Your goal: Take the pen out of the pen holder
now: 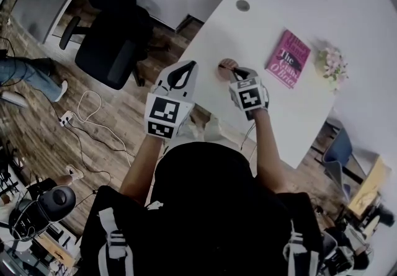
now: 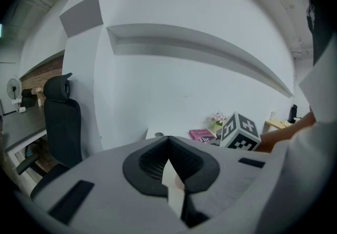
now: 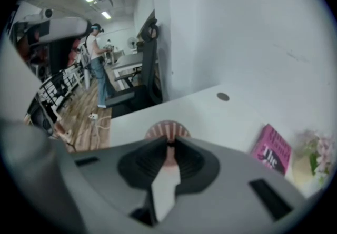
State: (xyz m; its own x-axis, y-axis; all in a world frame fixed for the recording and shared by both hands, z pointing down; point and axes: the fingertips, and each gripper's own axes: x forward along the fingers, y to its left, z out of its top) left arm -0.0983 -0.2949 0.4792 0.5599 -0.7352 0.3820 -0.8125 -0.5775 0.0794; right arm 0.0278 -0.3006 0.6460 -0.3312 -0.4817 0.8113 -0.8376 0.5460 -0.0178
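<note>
A pink striped pen holder (image 1: 227, 62) stands near the left edge of the white table (image 1: 273, 14). My right gripper (image 1: 235, 72) is right at its rim, jaws shut on a thin dark pen (image 1: 224, 67) that lies across the holder's top. In the right gripper view the holder (image 3: 167, 128) shows just beyond the shut jaw tips of that gripper (image 3: 169, 146); the pen is barely visible there. My left gripper (image 1: 185, 66) hangs off the table's left side, shut and empty. In its own view the left gripper (image 2: 169, 146) points at a white wall.
A pink book (image 1: 287, 57) and a small bunch of flowers (image 1: 330, 62) lie to the right of the holder. A round cable hole (image 1: 242, 5) sits farther back. A black office chair (image 1: 108, 26) stands on the wood floor to the left.
</note>
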